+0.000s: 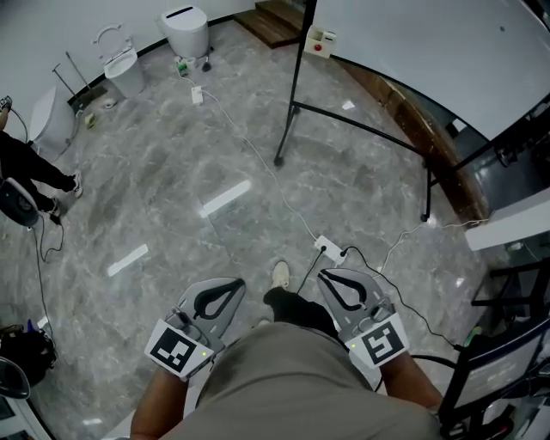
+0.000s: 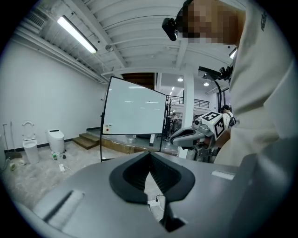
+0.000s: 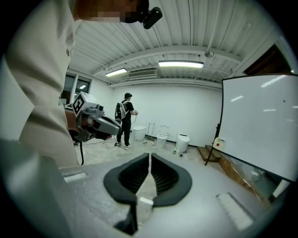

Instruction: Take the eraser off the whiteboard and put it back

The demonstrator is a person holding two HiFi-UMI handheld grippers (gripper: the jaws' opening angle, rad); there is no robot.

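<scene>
**Ahead of you, on the whiteboard: eraser parked, both grippers empty**

At waist level you hold both grippers low, pointing forward over the floor (image 1: 172,198), which is glossy grey marbled tile with light streaks reflected in it.

- Left gripper (image 1: 235,286): jaws pressed together at the tips, nothing between them. Its own view shows the grey shell, black ribbed pads (image 2: 164,174) and only floor through the teardrop gap.
- Right gripper (image 1: 326,278): same, tips meeting and nothing pinched. Its ribbed pads (image 3: 163,176) are bare.
- A marker cube sits at the back of each, left (image 1: 180,348) and right (image 1: 382,340).

The whiteboard (image 1: 412,51) is a flat, glossy white panel on a thin black tube stand (image 1: 296,94), well apart from both grippers. The eraser (image 1: 320,41) is a small white block with a red dot. It sits stuck at the board's lower corner beside the stand upright, and shows in the left gripper view (image 2: 108,128) and the right gripper view (image 3: 219,142).

Other things on the floor:
- White power strip (image 1: 329,249) with thin cables, just ahead of your shoe (image 1: 280,275).
- White toilets (image 1: 185,30) by the far wall.
- Wooden step (image 1: 275,21) behind the board.
- Person in black (image 3: 123,118) standing near the toilets.
</scene>
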